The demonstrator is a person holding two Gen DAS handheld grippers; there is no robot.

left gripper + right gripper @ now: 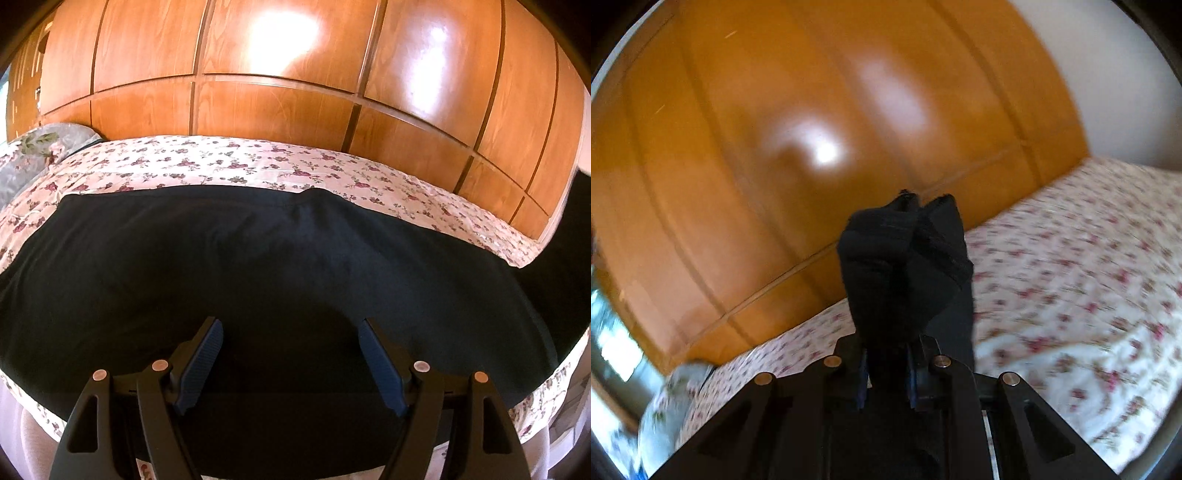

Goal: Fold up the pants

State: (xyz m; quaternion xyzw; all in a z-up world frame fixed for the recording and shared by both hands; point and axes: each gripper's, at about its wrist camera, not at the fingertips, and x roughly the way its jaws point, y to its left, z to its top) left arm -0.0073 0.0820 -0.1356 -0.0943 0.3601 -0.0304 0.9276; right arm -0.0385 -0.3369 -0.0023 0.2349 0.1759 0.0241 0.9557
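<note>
Half the pants (pixel 905 266) bunch blurred in the clamped right gripper (pixel 886 373).

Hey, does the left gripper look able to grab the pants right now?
Probably yes. The left gripper is open directly over the black pants spread on the floral bedsheet, with nothing between its fingers and the cloth.
</note>
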